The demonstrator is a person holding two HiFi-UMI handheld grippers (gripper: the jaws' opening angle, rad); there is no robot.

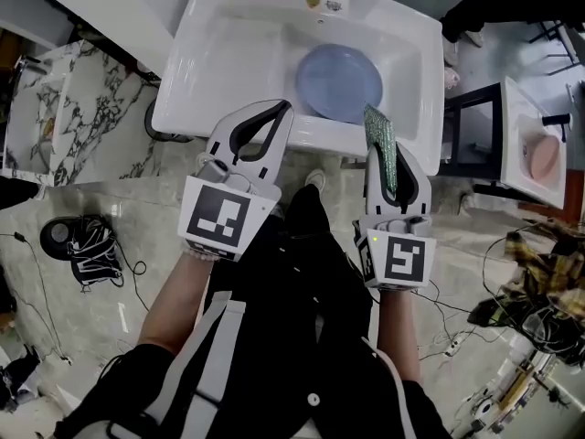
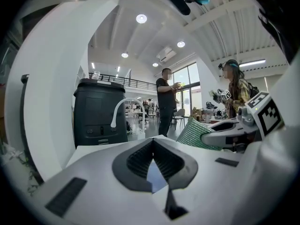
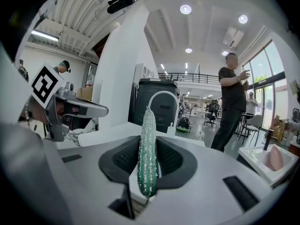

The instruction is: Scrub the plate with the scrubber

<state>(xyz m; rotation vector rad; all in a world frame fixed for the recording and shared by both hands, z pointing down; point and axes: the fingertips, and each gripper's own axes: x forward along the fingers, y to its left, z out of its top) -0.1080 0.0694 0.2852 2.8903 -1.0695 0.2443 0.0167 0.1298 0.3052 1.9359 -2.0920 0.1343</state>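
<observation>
Left gripper (image 1: 281, 110): pressing its jaws together, empty.
Right gripper (image 1: 391, 167): pinching the green scrubber (image 1: 377, 131).
Plate (image 1: 338, 82): lying in the far sink (image 1: 219, 53).

I hold both grippers out in front of my body, side by side and apart, jaws pointing away from me. My left gripper (image 1: 279, 110) slants a little toward the right one. Its jaws are closed tip to tip with nothing between them, only the hollow between the ribbed pads. My right gripper (image 1: 382, 149) points nearly straight ahead, jaws clamped on the green scrubber (image 3: 148, 163), which stands on edge between the pads and sticks out past the tips. My bare left forearm (image 1: 178, 300) and right forearm (image 1: 395, 323) reach forward behind them.
</observation>
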